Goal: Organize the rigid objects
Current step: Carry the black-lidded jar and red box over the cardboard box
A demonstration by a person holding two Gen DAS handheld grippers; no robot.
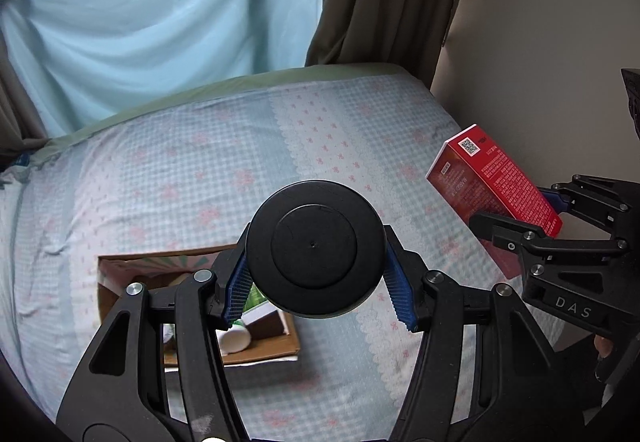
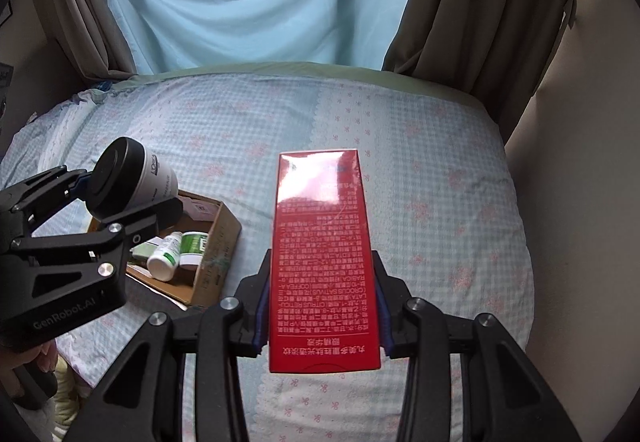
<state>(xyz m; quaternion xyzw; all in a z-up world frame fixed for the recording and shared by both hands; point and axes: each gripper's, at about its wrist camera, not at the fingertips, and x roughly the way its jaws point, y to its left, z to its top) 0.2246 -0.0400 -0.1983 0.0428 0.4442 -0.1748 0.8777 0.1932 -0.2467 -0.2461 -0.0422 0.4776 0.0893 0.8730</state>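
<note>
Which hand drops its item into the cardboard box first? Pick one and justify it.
Left, probably. The left gripper holds the black-lidded jar right above the cardboard box; the right gripper holds the red carton off beside it, over bare bedsheet.

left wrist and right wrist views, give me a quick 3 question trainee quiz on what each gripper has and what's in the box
1. True or false: the left gripper is shut on the red carton.
2. Where are the two small bottles? A) loose on the bed sheet B) inside the open cardboard box C) between the right gripper's jaws
3. Fill in: the jar in the left gripper has a ____ lid.

Key:
1. False. The right gripper is shut on the red carton; the left is shut on the jar.
2. B
3. black
</note>
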